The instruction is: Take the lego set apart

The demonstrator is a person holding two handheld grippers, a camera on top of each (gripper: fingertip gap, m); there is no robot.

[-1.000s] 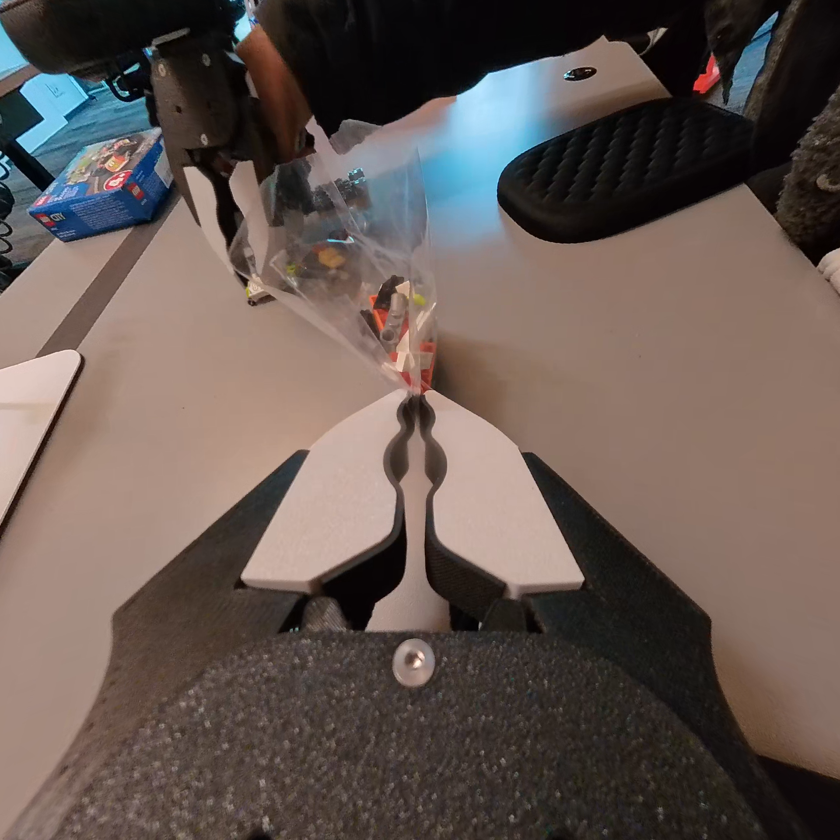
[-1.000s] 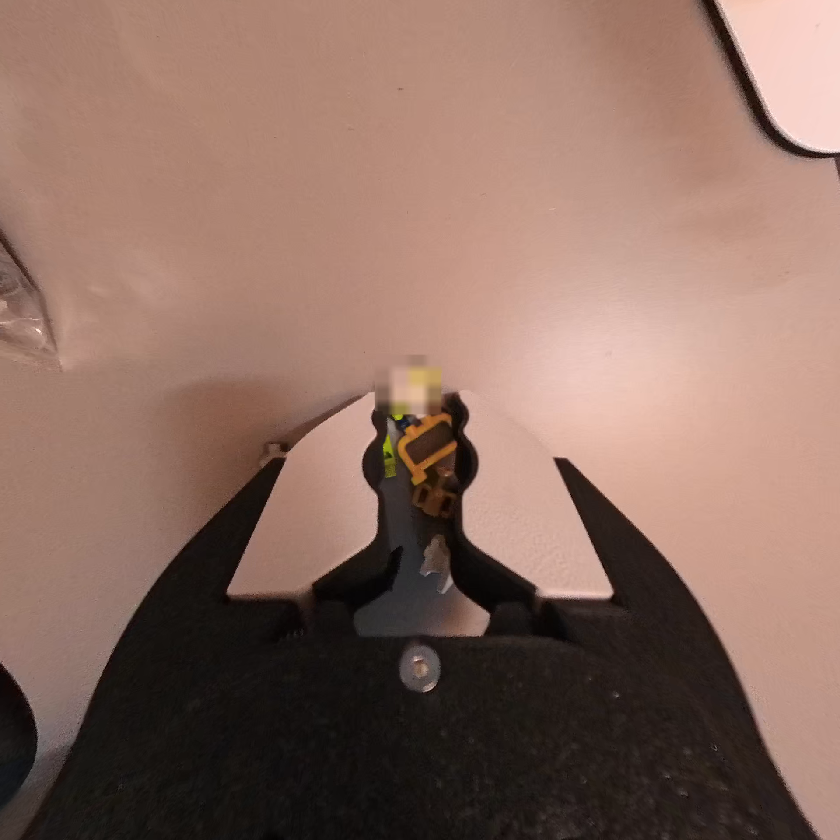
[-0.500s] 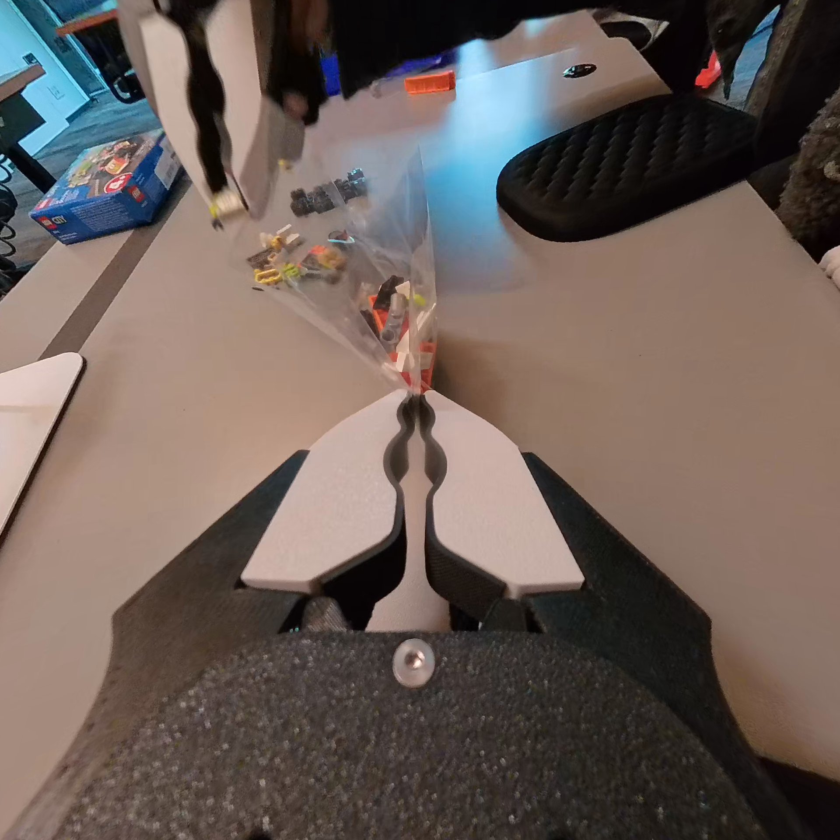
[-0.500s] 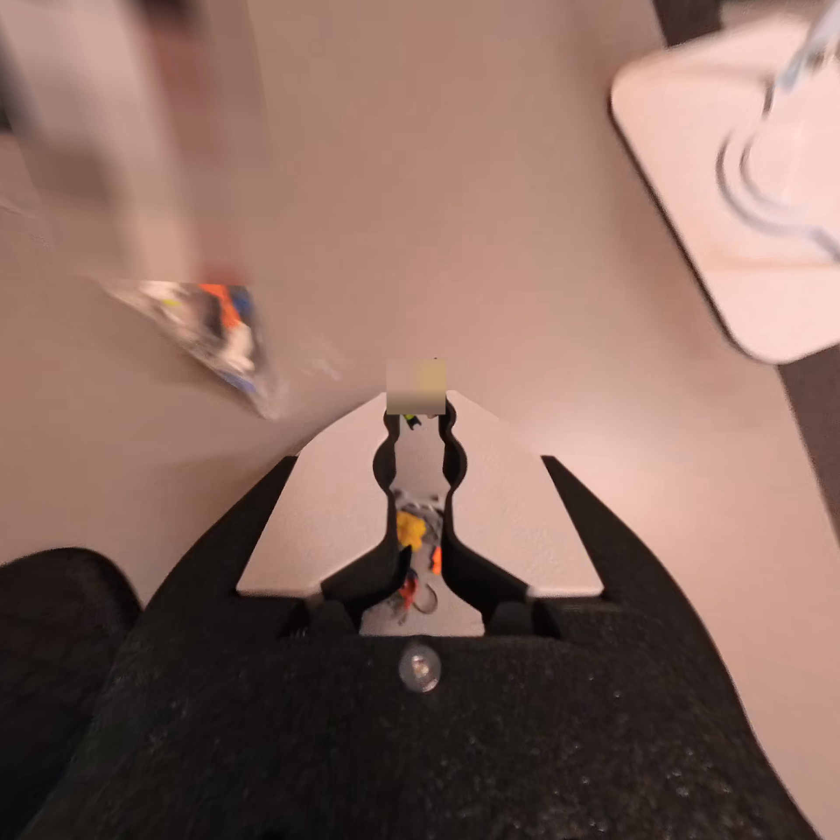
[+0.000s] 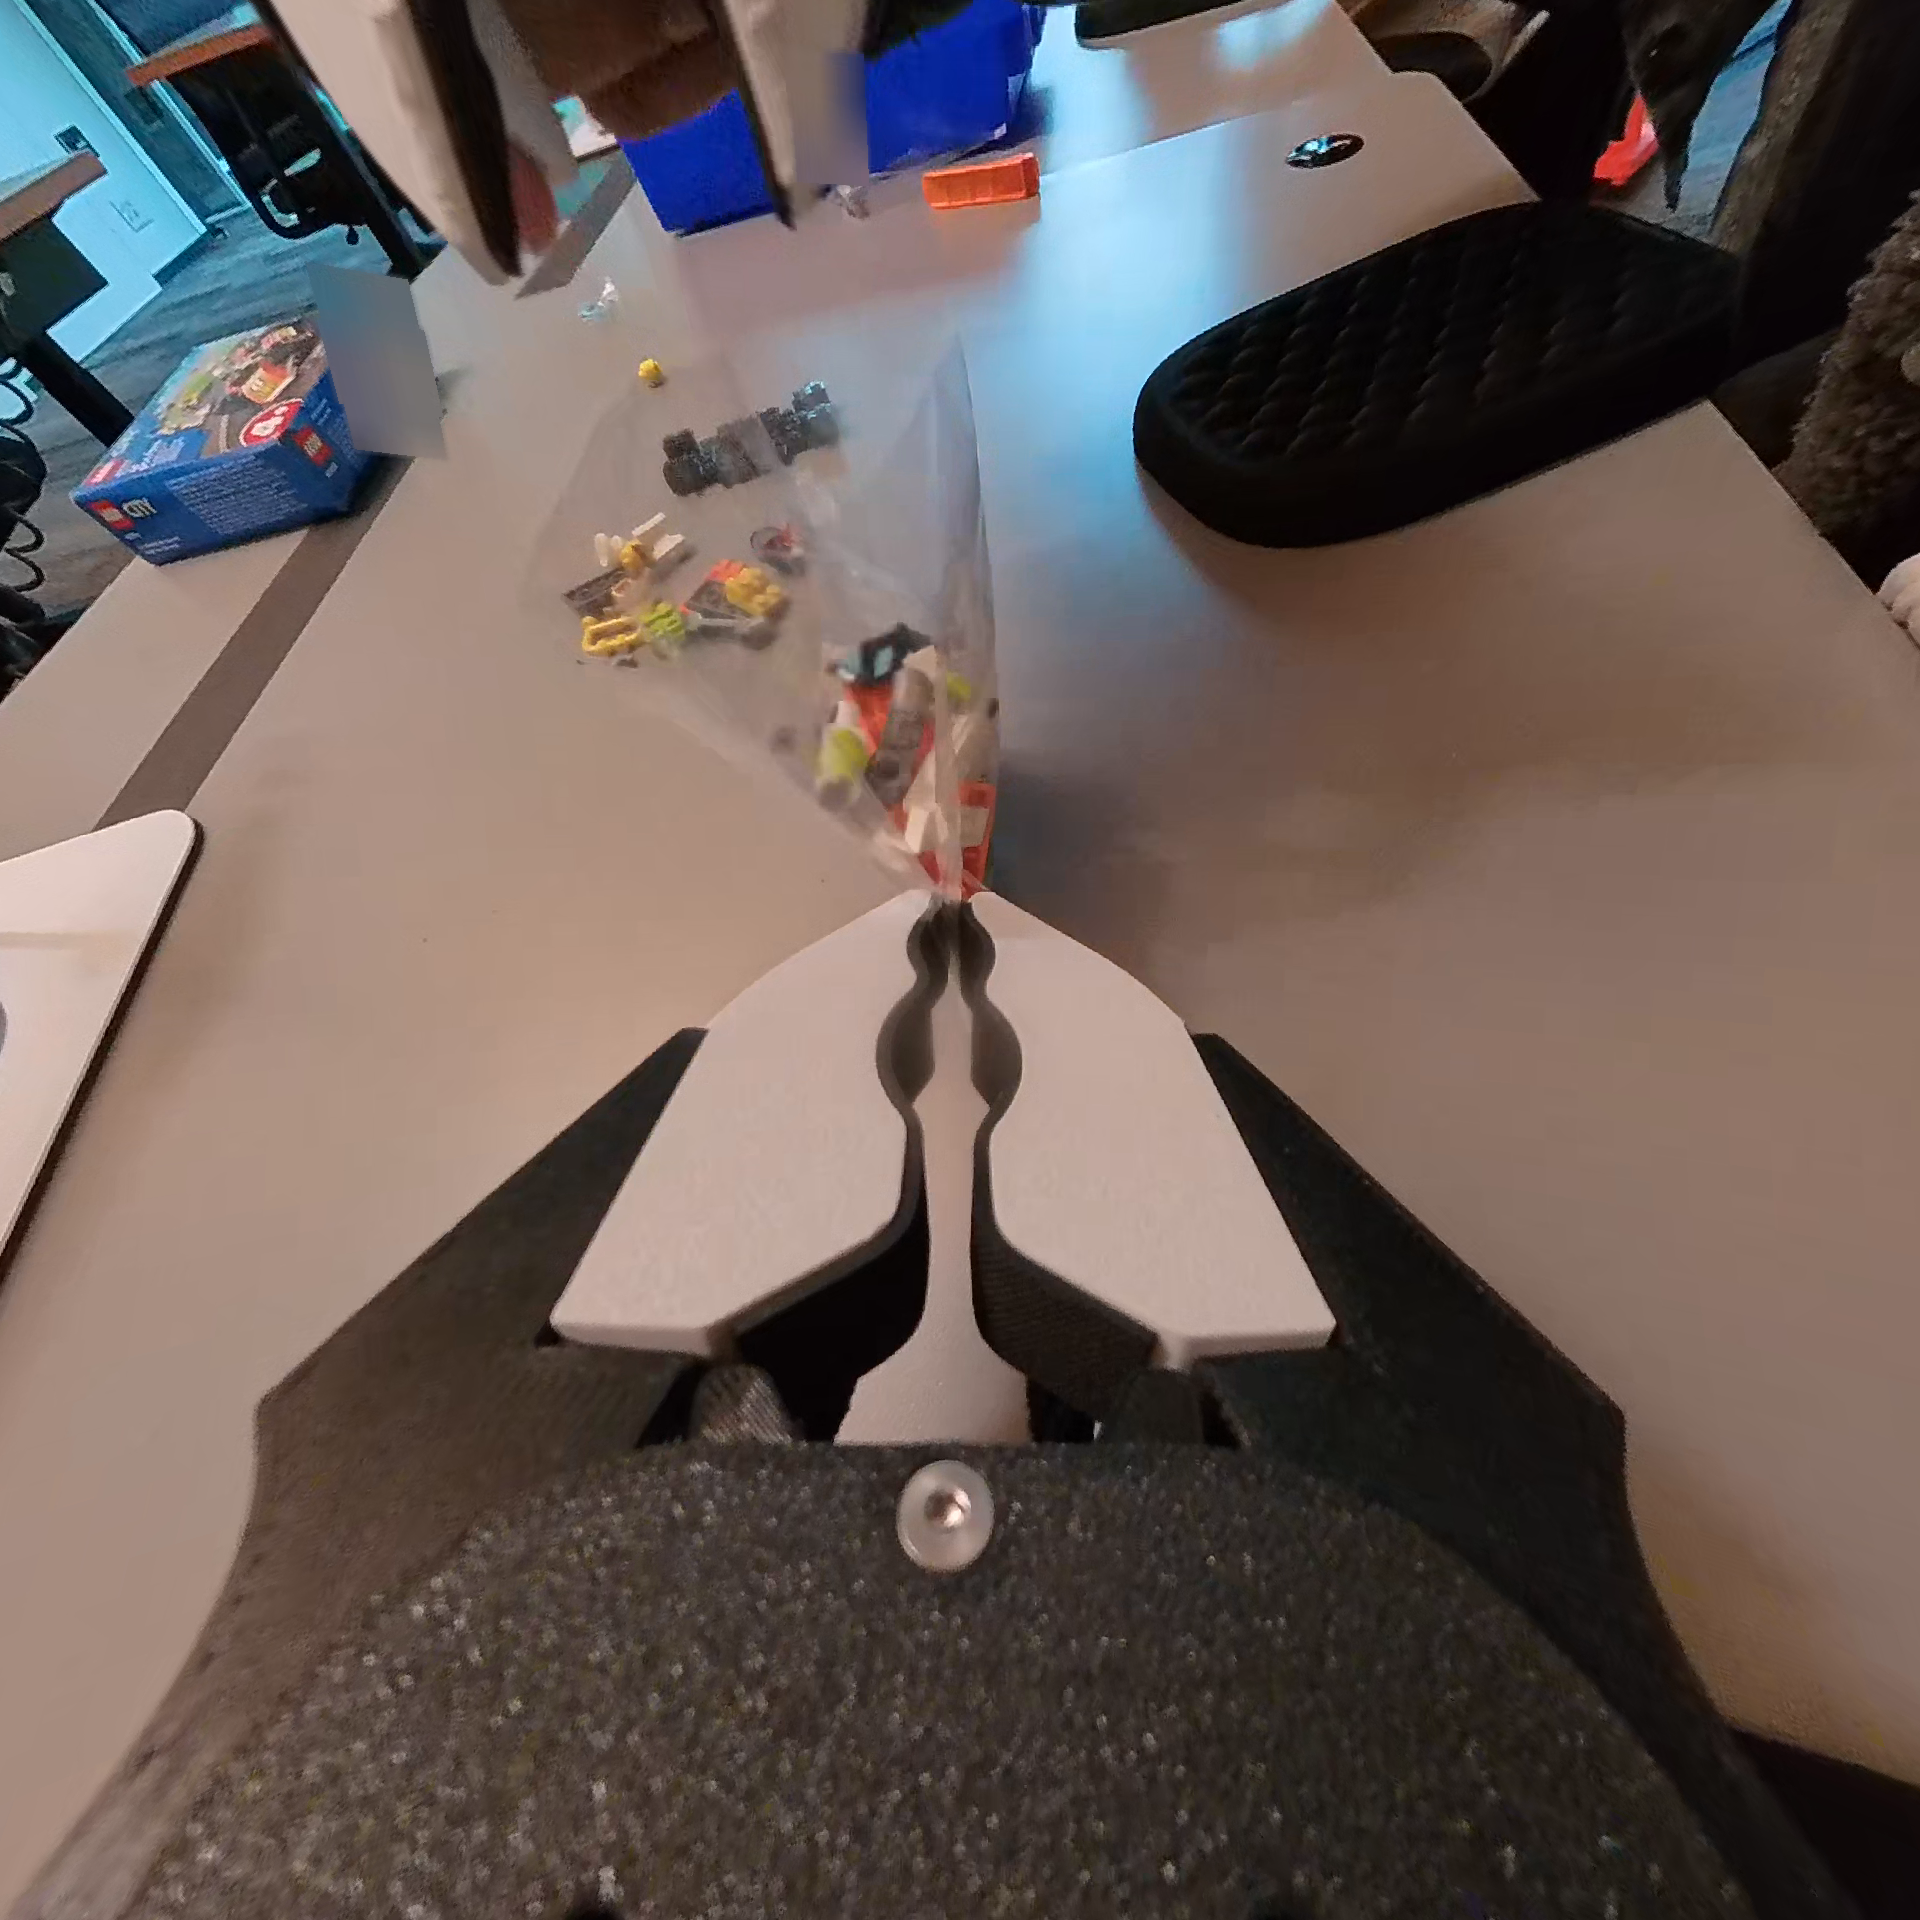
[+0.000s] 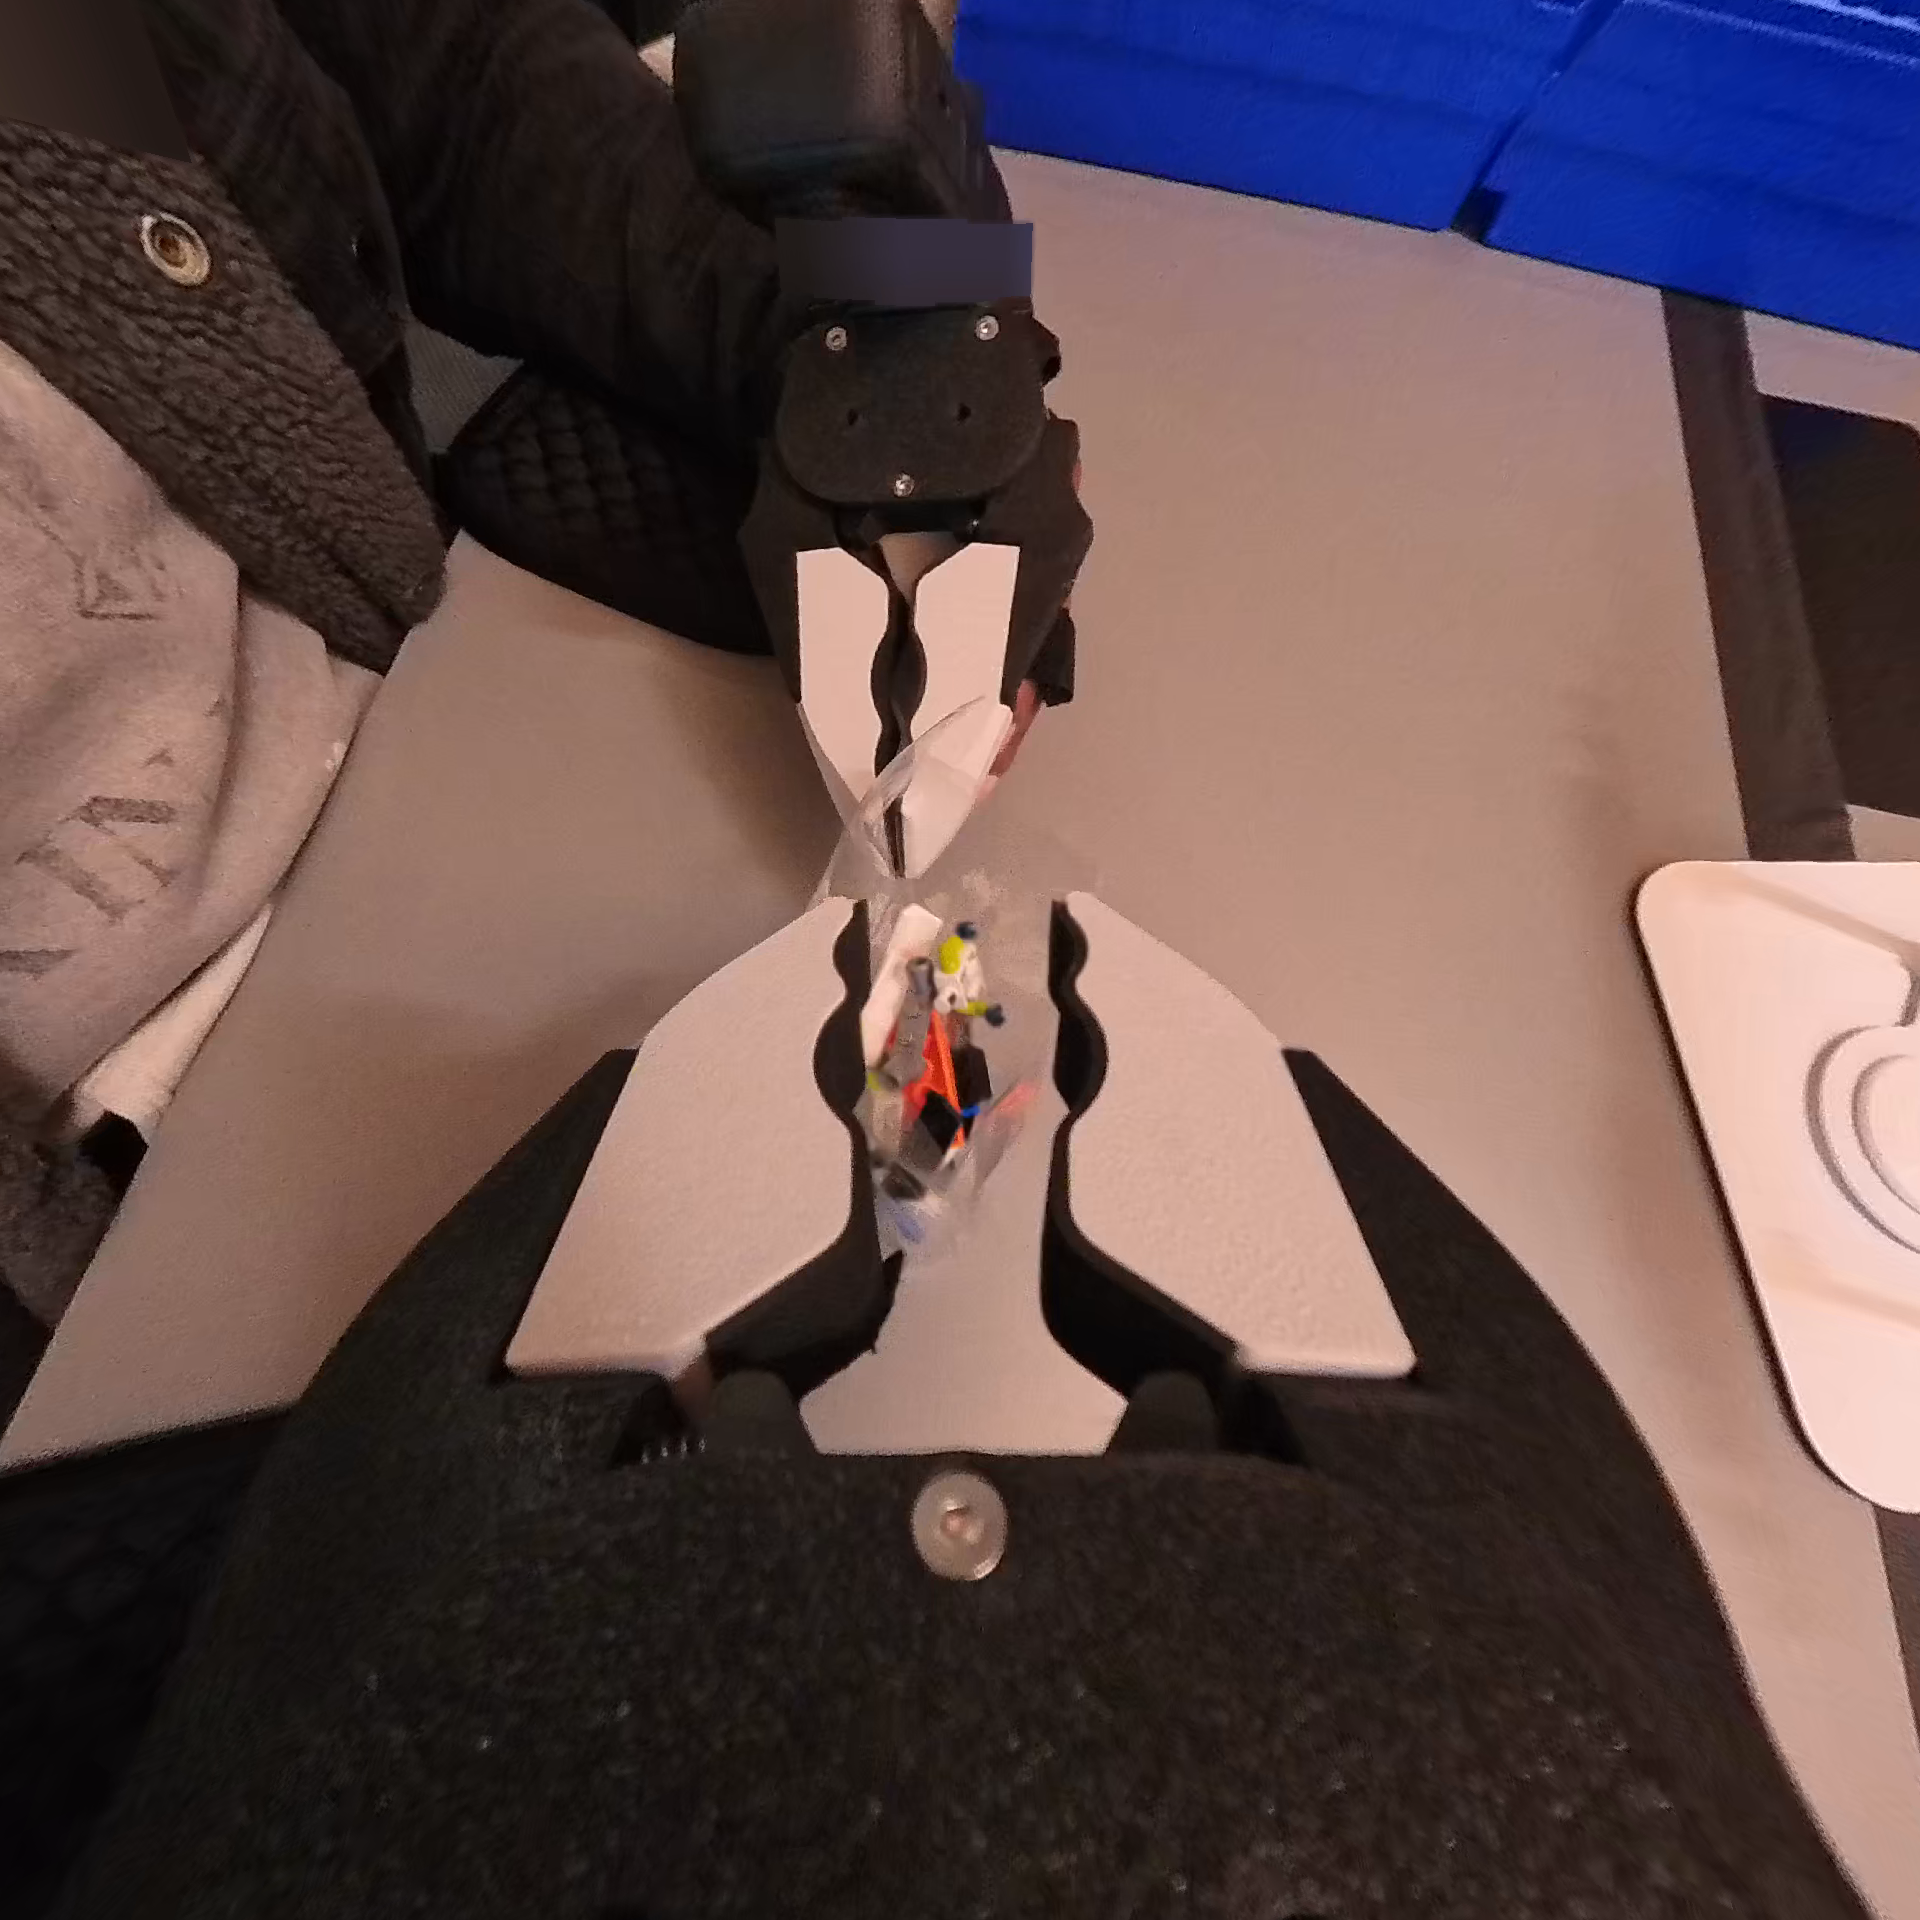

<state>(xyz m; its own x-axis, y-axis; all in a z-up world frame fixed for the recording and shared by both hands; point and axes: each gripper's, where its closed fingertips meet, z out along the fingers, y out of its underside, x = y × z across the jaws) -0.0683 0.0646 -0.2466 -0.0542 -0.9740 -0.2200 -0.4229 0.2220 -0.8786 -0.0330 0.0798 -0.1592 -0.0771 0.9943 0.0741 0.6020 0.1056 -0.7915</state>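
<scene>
My left gripper (image 5: 948, 909) is shut on the corner of a clear plastic bag (image 5: 883, 623) that holds several small lego pieces, and it keeps the bag lifted off the grey table (image 5: 1351, 831). My right gripper (image 6: 961, 902) is open and hangs over the bag (image 6: 935, 1091), whose pieces show between its fingers. In the right wrist view, the left gripper (image 6: 894, 862) pinches the bag's far end. Loose pieces lie on the table beyond the bag: a black wheeled chassis (image 5: 748, 452) and yellow and lime parts (image 5: 665, 613). The right gripper (image 5: 644, 244) shows high up in the left wrist view.
A blue lego box (image 5: 223, 457) lies at the far left. A black padded cushion (image 5: 1434, 353) sits at the right. A white board (image 5: 73, 966) is at the left edge and also shows in the right wrist view (image 6: 1766, 1143). Blue bins (image 6: 1455, 104) and an orange piece (image 5: 982, 182) are farther back. The tips of one gripper are about 10 cm away from the tips of the other.
My right gripper rose from the table holding a small figure, swung over the bag and opened; the figure is no longer between its tips. The left gripper kept still.
</scene>
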